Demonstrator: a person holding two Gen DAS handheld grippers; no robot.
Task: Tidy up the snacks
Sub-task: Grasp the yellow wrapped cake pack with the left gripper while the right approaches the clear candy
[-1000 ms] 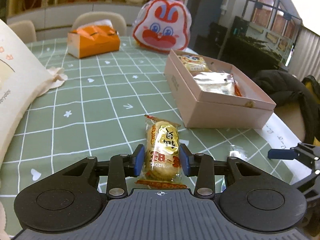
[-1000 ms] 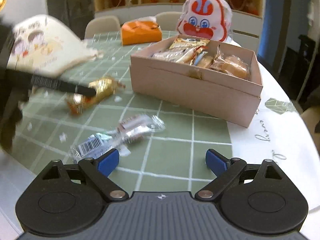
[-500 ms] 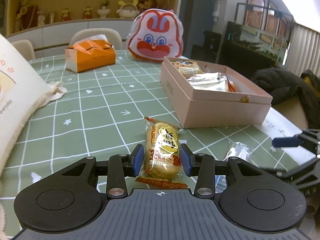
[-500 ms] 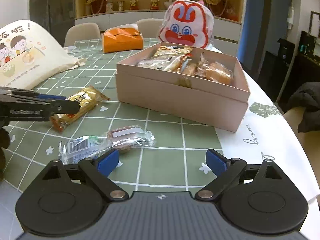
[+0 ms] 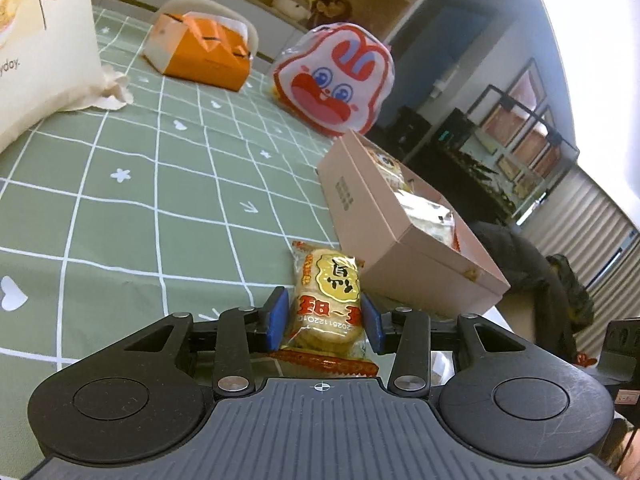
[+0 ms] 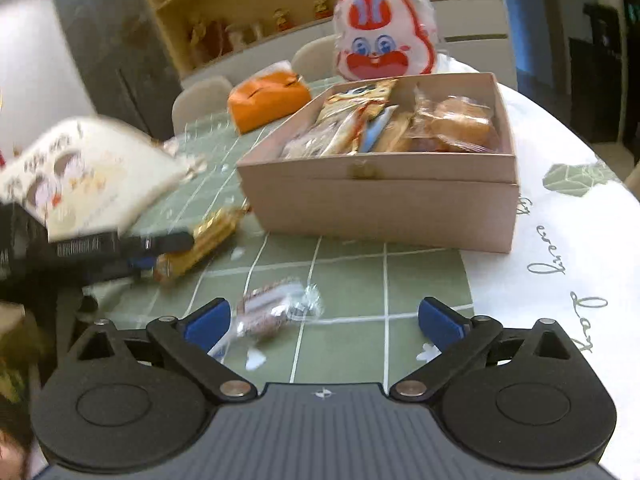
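Observation:
A gold and orange rice cracker packet (image 5: 332, 280) sits between the blue pads of my left gripper (image 5: 324, 312), which is shut on it just short of the pink box's near corner. The right wrist view shows that same left gripper (image 6: 160, 248) from the side, with the packet (image 6: 208, 236) sticking out of it. The open pink box (image 6: 380, 208) holds several wrapped snacks. My right gripper (image 6: 324, 320) hangs low over the green cloth, its jaws opening wide. A clear-wrapped snack (image 6: 272, 312) lies on the cloth just inside its left finger, not pressed by either pad.
A rabbit-face bag (image 5: 336, 80) stands behind the pink box (image 5: 400, 240). An orange tissue box (image 5: 204, 56) is at the back and a cream cloth bag (image 5: 40, 60) lies at the left. A dark jacket (image 5: 520, 264) hangs on a chair past the table edge.
My left gripper has rolled and dropped a little, carrying the cracker packet closer to the box. My right gripper has shifted over the clear-wrapped snack and its jaws stand slightly wider.

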